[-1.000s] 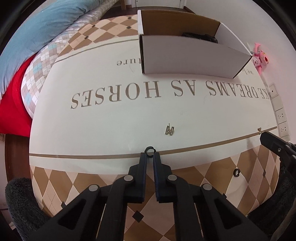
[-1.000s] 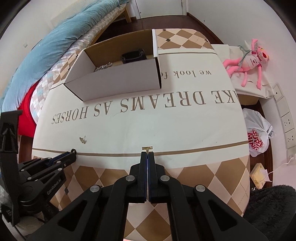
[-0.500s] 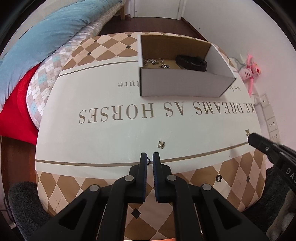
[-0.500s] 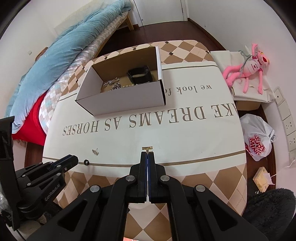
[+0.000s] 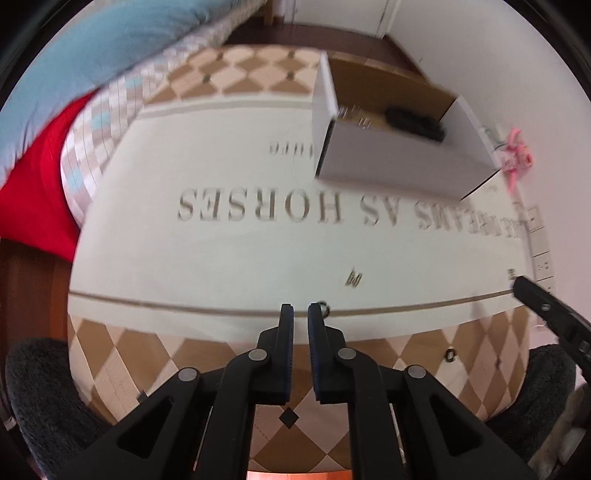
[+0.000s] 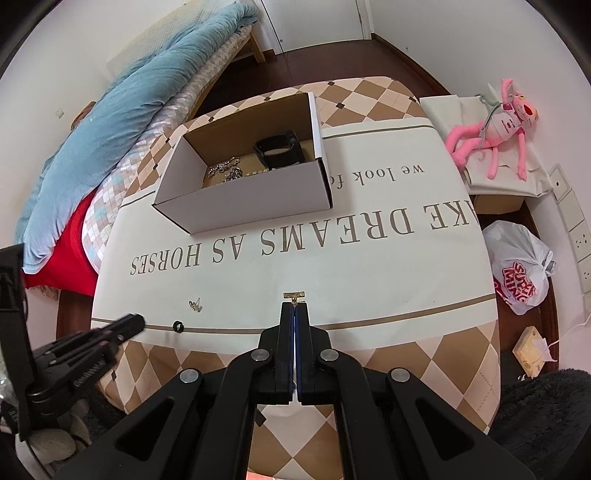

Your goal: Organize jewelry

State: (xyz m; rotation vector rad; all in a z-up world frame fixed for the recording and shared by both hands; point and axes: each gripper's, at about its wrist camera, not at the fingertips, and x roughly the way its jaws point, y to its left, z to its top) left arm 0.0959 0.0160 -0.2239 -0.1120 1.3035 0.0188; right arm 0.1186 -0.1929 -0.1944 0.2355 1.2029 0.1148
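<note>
We are lifting our right gripper (image 6: pixel 294 303), jaws clamped on the small gold bar earring (image 6: pixel 294 295), higher above the desk (image 6: pixel 369 266) than before. Our left gripper (image 5: pixel 300 309), jaws slightly apart, has released the small black ring (image 6: pixel 178 326), which is now lying near the open white cardboard box (image 6: pixel 243 208).

White walls (image 6: pixel 424 22) and dark wooden floor (image 6: pixel 332 62) beyond the lettered, diamond-patterned surface (image 6: pixel 369 266). Left of surface: bed (image 6: pixel 207 85) with blue quilt (image 6: pixel 122 122), red sheet (image 6: pixel 70 251). Right of surface: wall sockets (image 6: pixel 578 236). White door (image 6: pixel 314 18) behind.
</note>
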